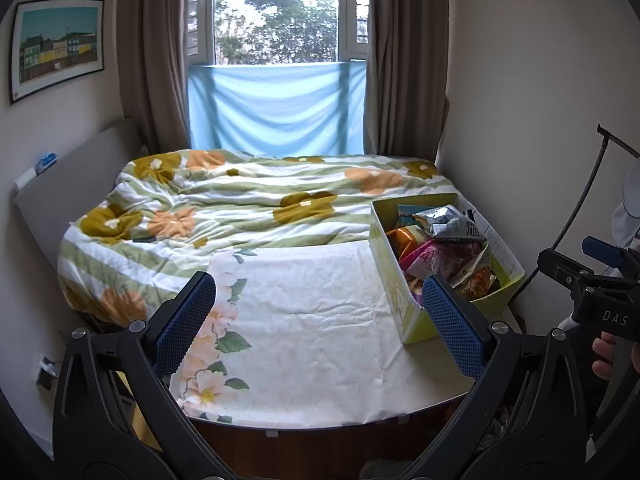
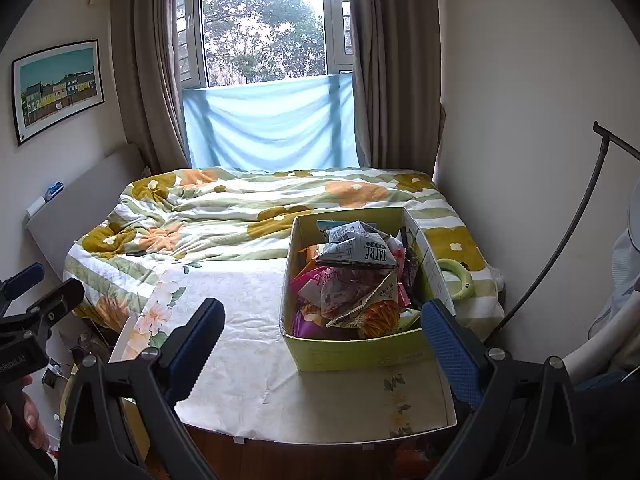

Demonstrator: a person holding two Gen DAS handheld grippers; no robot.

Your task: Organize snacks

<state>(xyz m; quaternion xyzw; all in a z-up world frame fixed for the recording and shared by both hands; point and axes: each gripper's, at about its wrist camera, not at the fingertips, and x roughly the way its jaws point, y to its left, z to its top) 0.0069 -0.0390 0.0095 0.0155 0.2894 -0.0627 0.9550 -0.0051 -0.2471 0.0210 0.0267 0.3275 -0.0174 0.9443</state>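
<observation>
A yellow-green cardboard box stands on a white floral cloth at the near right of the bed. It is heaped with snack packets, with a silver-grey packet on top. The box also shows in the left wrist view, with the silver packet on top. My left gripper is open and empty above the cloth, left of the box. My right gripper is open and empty, just in front of the box. The right gripper's body shows at the right edge of the left wrist view.
A rumpled flowered quilt covers the far half of the bed. A green ring lies right of the box. A grey headboard runs along the left, a curved black rod stands on the right, and the bed's wooden front edge is near.
</observation>
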